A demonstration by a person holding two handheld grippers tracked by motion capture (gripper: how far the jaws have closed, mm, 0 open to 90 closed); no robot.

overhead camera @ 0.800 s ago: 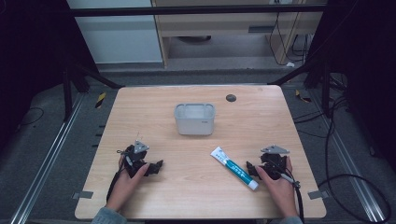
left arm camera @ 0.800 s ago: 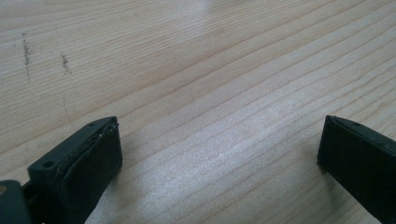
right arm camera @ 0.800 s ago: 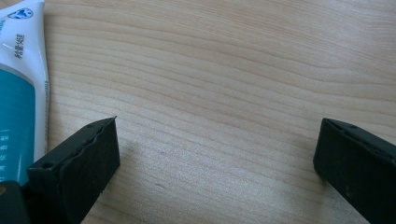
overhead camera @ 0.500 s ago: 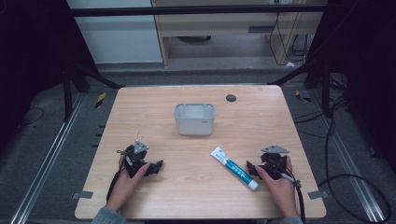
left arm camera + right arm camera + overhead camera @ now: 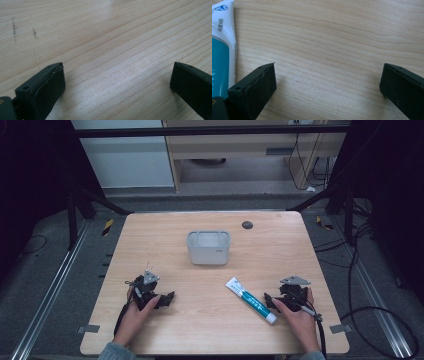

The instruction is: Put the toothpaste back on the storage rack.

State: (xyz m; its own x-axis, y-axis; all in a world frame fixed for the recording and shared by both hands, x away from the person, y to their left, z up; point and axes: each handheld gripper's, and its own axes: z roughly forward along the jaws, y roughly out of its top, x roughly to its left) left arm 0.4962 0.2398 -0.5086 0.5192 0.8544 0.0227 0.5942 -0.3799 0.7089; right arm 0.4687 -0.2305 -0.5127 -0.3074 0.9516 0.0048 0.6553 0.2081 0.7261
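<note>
The wooden table [image 5: 210,285] leaves a grey bin [image 5: 208,247] at centre, handy for dropping things in. The toothpaste tube [image 5: 250,299] lies flat just beside the right gripper [image 5: 274,302], whose jaws gape wide and empty, seemingly ready to take it; the left gripper [image 5: 167,298] rests apart, equally wide and empty.

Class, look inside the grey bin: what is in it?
The grey bin looks empty as far as its pale inside shows; its near wall hides the floor nearest the camera.

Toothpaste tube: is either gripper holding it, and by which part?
Nothing is held. Both the left gripper and right gripper are open over bare table; the toothpaste tube lies beside the right one.
</note>
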